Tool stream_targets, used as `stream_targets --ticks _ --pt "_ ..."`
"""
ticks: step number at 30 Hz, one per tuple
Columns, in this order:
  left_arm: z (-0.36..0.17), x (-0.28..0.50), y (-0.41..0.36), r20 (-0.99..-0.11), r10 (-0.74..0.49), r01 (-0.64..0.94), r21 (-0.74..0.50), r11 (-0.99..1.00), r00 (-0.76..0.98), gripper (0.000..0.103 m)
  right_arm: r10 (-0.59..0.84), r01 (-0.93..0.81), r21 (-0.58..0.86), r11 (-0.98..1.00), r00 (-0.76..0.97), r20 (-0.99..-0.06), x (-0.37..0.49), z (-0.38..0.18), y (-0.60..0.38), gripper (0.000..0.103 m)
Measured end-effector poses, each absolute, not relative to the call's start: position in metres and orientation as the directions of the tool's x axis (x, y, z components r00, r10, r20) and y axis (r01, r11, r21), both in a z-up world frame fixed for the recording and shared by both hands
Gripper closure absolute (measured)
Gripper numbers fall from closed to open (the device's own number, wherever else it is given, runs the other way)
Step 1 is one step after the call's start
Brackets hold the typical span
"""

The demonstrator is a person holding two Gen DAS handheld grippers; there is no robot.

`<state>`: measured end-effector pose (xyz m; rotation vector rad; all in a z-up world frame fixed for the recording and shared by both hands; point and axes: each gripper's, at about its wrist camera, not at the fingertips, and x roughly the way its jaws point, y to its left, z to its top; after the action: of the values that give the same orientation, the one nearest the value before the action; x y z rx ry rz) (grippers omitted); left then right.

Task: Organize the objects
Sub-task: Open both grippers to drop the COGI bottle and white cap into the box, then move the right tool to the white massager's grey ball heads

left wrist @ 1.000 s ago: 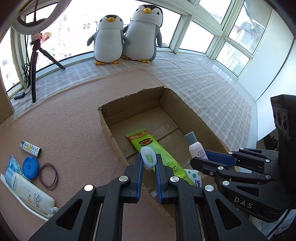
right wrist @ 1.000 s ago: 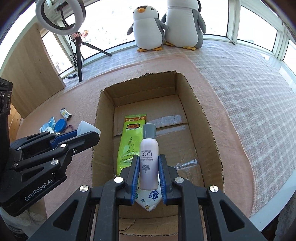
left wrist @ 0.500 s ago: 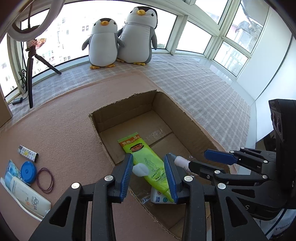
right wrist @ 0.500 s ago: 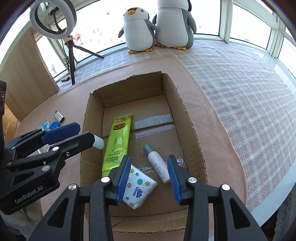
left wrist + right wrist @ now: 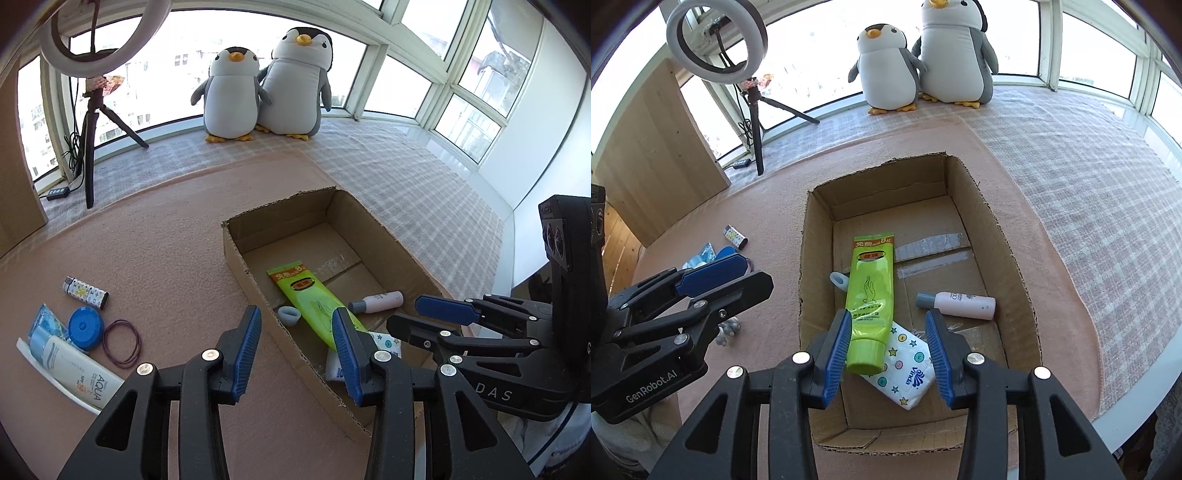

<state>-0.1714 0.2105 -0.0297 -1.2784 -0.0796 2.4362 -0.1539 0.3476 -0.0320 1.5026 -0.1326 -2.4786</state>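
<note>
We see the cardboard box (image 5: 1015,258) sitting on the pink-carpeted counter (image 5: 155,258), and we take it as our landmark. Inside it a green tube (image 5: 870,295) lies lengthwise along the middle, its cap end resting on a star-printed tissue pack (image 5: 908,365) at the near end. A pink bottle with a grey cap (image 5: 956,305) lies on its side to the right of the tube, and a small pale-blue cap (image 5: 289,314) sits by the left wall. Our left hand-held gripper (image 5: 295,343) hovers over the box's near left wall with its jaws spread wide, holding nothing. Our right hand-held gripper (image 5: 890,350) hangs over the near end, likewise spread and empty. Left of the box, on the carpet, lie a sunscreen tube (image 5: 74,369), a blue round lid (image 5: 85,328), a rubber band (image 5: 122,343) and a patterned lighter (image 5: 85,292).
</note>
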Motion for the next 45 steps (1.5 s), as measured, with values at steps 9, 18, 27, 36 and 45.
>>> stream_targets --ticks 9,18,27,36,45 --pt "-0.024 -0.155 0.152 -0.782 0.305 -0.243 -0.2 -0.949 -0.544 0.06 -0.309 0.236 0.226 -0.945 -0.425 -0.851 -0.142 -0.025 0.297 0.06" --pt "-0.034 -0.142 0.075 -0.792 0.248 -0.144 -0.202 -0.969 -0.557 0.06 -0.347 0.302 0.239 -0.923 -0.381 -0.857 -0.132 -0.029 0.248 0.055" --pt "-0.053 -0.136 -0.011 -0.814 0.192 0.006 -0.234 -0.972 -0.548 0.06 -0.367 0.329 0.261 -0.907 -0.318 -0.874 -0.141 -0.047 0.212 0.055" --pt "-0.068 -0.151 -0.02 -0.828 0.192 0.033 -0.245 -0.969 -0.526 0.06 -0.381 0.289 0.305 -0.907 -0.257 -0.888 -0.163 -0.082 0.18 0.055" --pt "-0.076 -0.167 -0.009 -0.835 0.193 0.016 -0.235 -0.972 -0.514 0.06 -0.405 0.256 0.349 -0.901 -0.212 -0.889 -0.175 -0.102 0.166 0.055"
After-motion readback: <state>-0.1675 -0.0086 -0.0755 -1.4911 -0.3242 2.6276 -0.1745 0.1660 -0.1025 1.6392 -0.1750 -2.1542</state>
